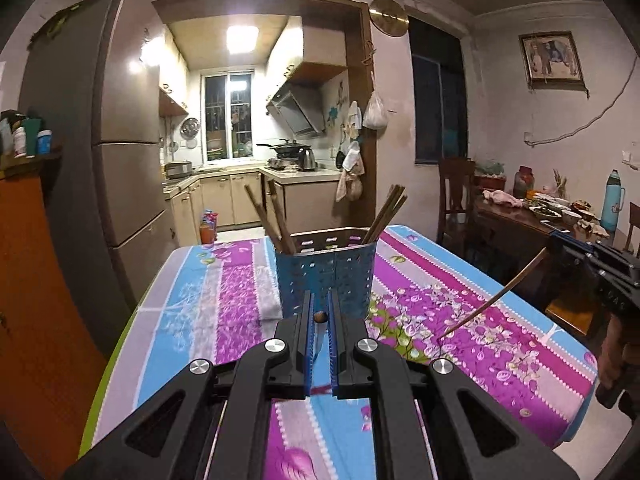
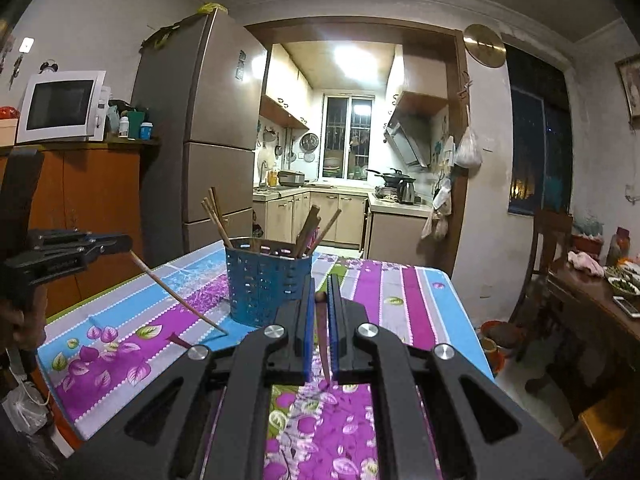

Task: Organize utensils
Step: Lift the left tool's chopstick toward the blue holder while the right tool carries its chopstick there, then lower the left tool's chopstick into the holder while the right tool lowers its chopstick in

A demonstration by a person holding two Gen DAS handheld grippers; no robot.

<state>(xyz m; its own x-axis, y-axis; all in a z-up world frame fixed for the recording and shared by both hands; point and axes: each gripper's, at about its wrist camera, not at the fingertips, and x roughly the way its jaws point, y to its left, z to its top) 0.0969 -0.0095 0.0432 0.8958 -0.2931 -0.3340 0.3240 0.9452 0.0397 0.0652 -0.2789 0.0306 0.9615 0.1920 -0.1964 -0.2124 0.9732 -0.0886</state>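
A blue perforated utensil holder (image 1: 327, 276) stands on the flowered tablecloth, with several brown chopsticks (image 1: 269, 220) leaning in it; it also shows in the right wrist view (image 2: 266, 282). My left gripper (image 1: 320, 316) is shut on a chopstick (image 1: 319, 332), just in front of the holder. My right gripper (image 2: 320, 298) is shut on a chopstick (image 2: 324, 344), near the holder's right side. In the left view the right gripper's chopstick (image 1: 492, 300) slants down with its tip near the cloth. In the right view the left gripper's chopstick (image 2: 180, 300) slants down likewise.
The table (image 1: 500, 344) has edges on the left and right. A fridge (image 1: 120, 152) and an orange cabinet (image 1: 36, 280) stand left. A dining table with dishes (image 1: 552, 212) and chairs stands right. The kitchen lies behind.
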